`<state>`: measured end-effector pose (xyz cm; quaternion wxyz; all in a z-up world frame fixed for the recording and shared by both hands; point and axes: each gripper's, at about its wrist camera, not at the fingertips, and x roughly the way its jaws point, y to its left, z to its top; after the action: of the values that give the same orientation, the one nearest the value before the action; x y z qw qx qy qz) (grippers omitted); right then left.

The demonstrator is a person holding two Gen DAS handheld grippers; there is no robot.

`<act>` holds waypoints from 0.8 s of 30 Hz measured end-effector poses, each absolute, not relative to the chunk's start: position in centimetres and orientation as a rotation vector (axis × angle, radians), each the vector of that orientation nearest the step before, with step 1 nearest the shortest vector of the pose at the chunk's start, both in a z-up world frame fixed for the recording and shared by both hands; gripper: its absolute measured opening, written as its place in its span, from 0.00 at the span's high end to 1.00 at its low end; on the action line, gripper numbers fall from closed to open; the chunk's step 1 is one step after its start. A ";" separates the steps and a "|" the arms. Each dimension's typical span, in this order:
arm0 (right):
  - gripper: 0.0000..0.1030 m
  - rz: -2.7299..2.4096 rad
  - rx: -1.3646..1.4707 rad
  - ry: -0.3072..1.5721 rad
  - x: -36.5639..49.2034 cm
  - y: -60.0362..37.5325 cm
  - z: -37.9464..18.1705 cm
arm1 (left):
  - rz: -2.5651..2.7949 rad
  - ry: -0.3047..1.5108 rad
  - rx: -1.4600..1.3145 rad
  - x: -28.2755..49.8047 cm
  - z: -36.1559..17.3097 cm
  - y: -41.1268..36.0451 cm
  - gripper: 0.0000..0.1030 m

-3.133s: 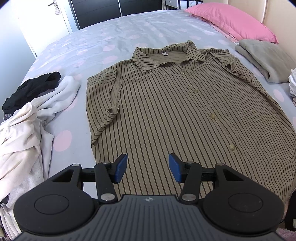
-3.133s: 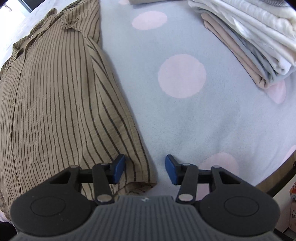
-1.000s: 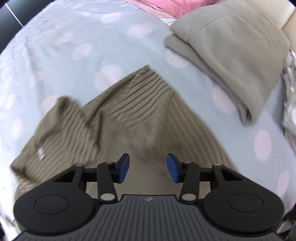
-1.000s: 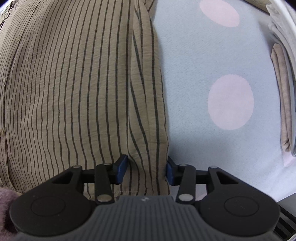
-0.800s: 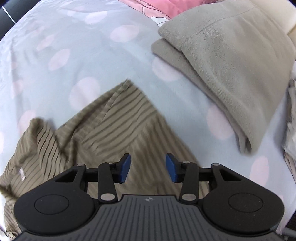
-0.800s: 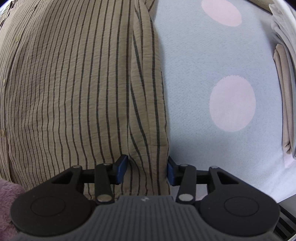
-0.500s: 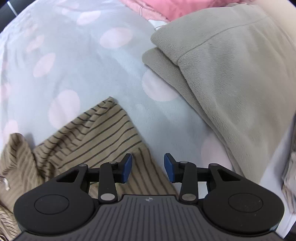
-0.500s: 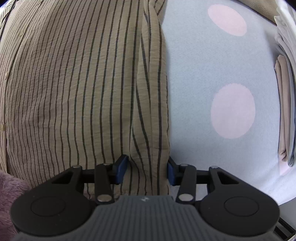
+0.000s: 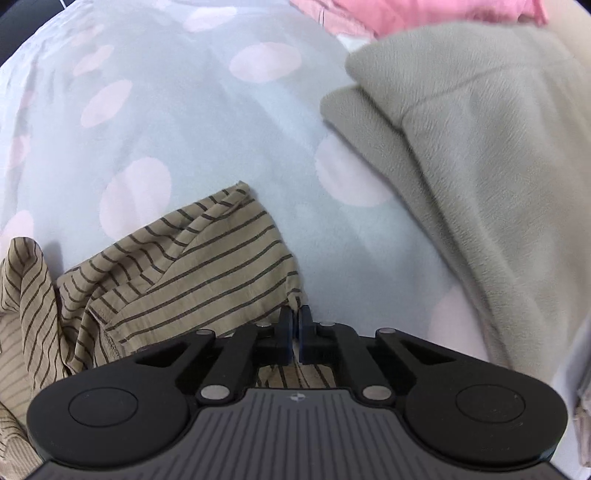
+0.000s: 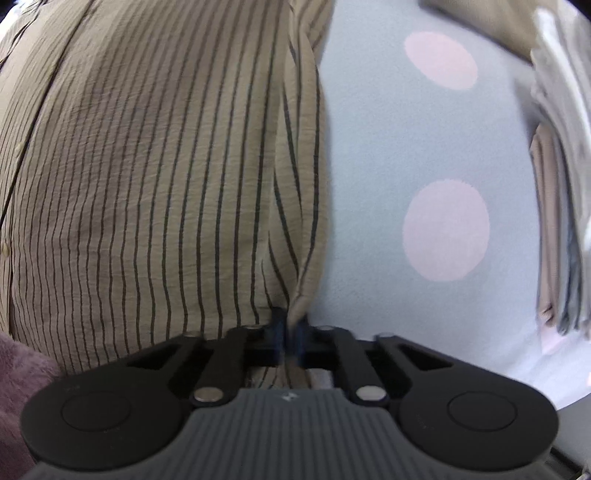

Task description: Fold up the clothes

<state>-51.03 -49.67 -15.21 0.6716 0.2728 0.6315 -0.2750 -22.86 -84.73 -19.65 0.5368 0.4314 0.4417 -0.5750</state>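
An olive shirt with thin dark stripes [image 10: 147, 184] lies spread on the dotted bedspread [image 10: 388, 147]. In the right wrist view my right gripper [image 10: 290, 332] is shut on the shirt's right side edge near the hem, and the cloth puckers up into a ridge between the blue pads. In the left wrist view the shirt's sleeve and shoulder [image 9: 192, 266] lie crumpled at the lower left. My left gripper [image 9: 296, 328] is shut on the sleeve's right edge, its pads pressed together with a fold of cloth caught there.
A folded grey-green fleece [image 9: 480, 147] lies to the right of the sleeve, with pink pillows [image 9: 406, 14] behind it. A stack of folded pale clothes [image 10: 557, 184] sits at the right. A mauve fluffy cloth [image 10: 18, 387] shows at the lower left.
Both grippers have gone from open to shut on the shirt. The left one dropped closer to the sleeve's edge. The right one has drawn the side edge up into a ridge.
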 end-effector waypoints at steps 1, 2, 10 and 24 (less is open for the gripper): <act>0.98 -0.615 0.599 1.414 -51.1 -49.3 -14.8 | -1.383 1.056 1.008 -22.4 -19.1 -84.5 0.99; 0.98 -0.607 0.586 1.403 -51.1 -48.9 -14.2 | -1.396 1.061 0.989 -22.0 -18.6 -84.3 0.99; 0.98 -0.491 0.490 1.305 -49.2 -45.6 -10.3 | -1.486 1.087 0.779 -17.4 -13.9 -80.8 0.99; 0.98 -0.246 0.499 1.320 -42.9 -43.8 -9.3 | -1.471 1.156 0.447 -4.4 -12.8 -70.3 0.99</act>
<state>-42.86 -43.84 -9.28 0.7544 0.2288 0.6048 -0.1126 -4.35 -70.32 -12.81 0.5719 0.1905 0.4929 -0.6274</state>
